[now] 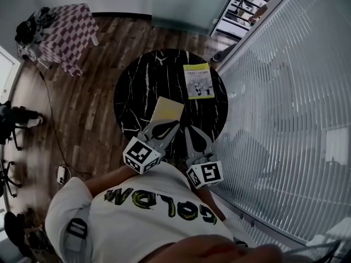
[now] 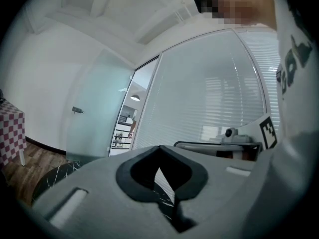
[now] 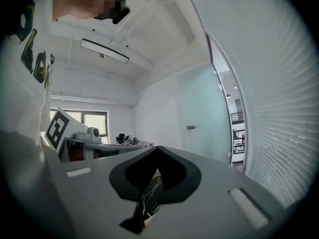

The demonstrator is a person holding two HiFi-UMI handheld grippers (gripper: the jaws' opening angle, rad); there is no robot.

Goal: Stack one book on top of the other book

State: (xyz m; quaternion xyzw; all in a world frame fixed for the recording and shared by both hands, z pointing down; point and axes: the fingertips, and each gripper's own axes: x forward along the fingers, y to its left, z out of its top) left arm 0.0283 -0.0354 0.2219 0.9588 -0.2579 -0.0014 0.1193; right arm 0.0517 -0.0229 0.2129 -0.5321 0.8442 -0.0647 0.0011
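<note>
Head view: pale book [image 1: 168, 110] lies near on the table [image 1: 129, 92], green book [image 1: 198, 81] far right; left gripper [image 1: 166, 126] meets its near edge.

Left gripper view: jaws closed together, empty, so the book may slide away.

Right gripper view: right gripper [image 3: 153, 182] is likewise closed on nothing.

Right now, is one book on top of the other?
No, the green book lies near the far edge of the table, clearly apart from the pale book.

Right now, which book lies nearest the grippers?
The plain cream book, just beyond the left gripper; the green-covered book lies farther across the table.
</note>
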